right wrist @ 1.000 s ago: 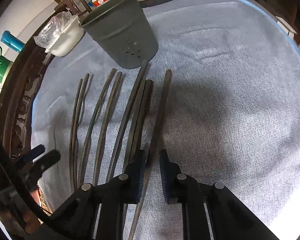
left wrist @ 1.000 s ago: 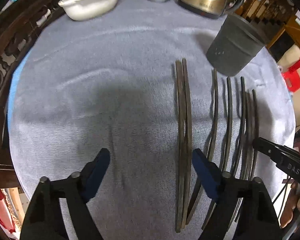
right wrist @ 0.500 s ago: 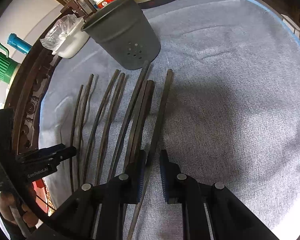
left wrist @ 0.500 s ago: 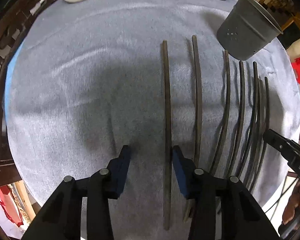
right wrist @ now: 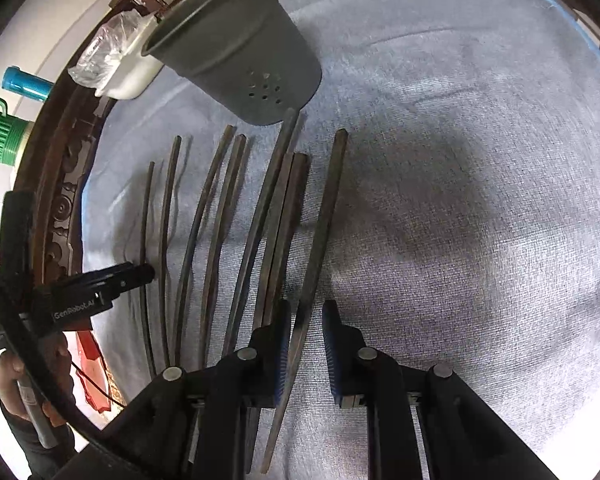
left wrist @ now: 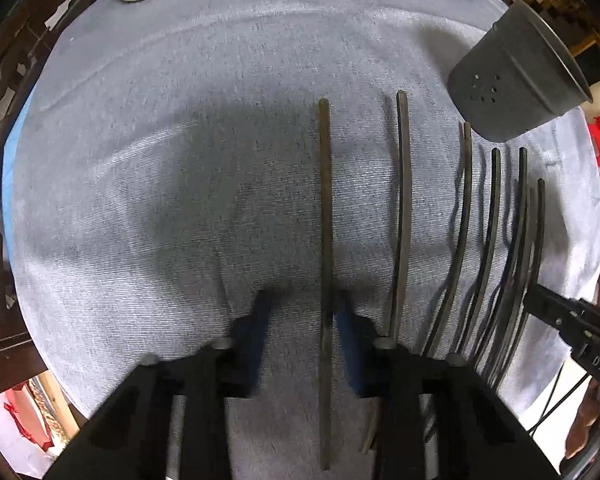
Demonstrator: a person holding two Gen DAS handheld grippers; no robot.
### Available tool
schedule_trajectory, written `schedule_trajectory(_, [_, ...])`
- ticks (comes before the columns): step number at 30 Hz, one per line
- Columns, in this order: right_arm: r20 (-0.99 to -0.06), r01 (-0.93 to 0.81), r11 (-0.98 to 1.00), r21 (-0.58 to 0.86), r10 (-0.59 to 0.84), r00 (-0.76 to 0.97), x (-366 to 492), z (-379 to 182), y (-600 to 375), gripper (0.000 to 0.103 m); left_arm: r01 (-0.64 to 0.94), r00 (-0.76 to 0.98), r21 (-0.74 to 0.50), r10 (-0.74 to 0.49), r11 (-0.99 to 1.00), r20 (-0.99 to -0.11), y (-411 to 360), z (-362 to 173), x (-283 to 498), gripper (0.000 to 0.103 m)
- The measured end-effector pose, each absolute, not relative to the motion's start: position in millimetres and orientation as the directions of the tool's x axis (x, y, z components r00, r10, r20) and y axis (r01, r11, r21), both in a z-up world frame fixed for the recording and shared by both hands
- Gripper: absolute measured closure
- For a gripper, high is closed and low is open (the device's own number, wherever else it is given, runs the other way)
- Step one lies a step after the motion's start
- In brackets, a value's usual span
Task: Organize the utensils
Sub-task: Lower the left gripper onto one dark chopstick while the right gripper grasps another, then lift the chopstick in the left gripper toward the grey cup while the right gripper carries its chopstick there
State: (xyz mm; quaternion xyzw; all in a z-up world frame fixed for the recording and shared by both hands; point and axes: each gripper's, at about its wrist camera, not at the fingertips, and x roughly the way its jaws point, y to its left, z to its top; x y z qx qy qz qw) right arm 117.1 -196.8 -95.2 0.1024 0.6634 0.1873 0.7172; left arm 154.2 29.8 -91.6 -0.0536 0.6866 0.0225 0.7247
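cloth (left wrist: 160, 200) left of chopsticks (left wrist: 325, 240) lies bare; holder (left wrist: 516, 80) blocks far right.

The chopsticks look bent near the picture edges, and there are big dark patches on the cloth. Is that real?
Left wrist view: the chopsticks bow towards the rim from fisheye distortion, while the middle chopstick looks straight; the dark patch on the cloth is a soft shadow, and the gripper fingers are blurred. Right wrist view: the same bowing at the left, a shadow on the right, sharper focus.

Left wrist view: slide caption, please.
Left gripper closing around one dark chopstick on the grey cloth.
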Motion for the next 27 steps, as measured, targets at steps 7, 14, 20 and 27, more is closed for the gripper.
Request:
schedule_trajectory(7, [-0.924, -0.143, 0.915, 0.378, 0.382, 0.0, 132.9, -96.5, -187.8, 0.09, -0.088, 0.047, -0.106, -0.102, 0.991, -0.994, 37.2, -93.8, 136.5, 0.097])
schedule_trajectory(14, [-0.936, -0.155, 0.923, 0.351, 0.346, -0.058, 142.7, -98.4, -182.5, 0.09, -0.077, 0.035, -0.104, -0.101, 0.992, -0.994, 37.5, -75.4, 121.3, 0.097])
schedule_trajectory(20, [-0.952, -0.153, 0.94, 0.305, 0.3, -0.054, 150.7, -96.2, -170.1, 0.09, -0.08, 0.04, -0.093, -0.09, 0.992, -0.995, 29.9, -83.0, 123.0, 0.097])
schedule_trajectory(27, [-0.946, -0.146, 0.936, 0.321, 0.325, 0.002, 145.1, -85.8, -164.6, 0.095, -0.101, 0.062, -0.128, -0.122, 0.987, -0.991, 29.8, -79.8, 109.4, 0.097])
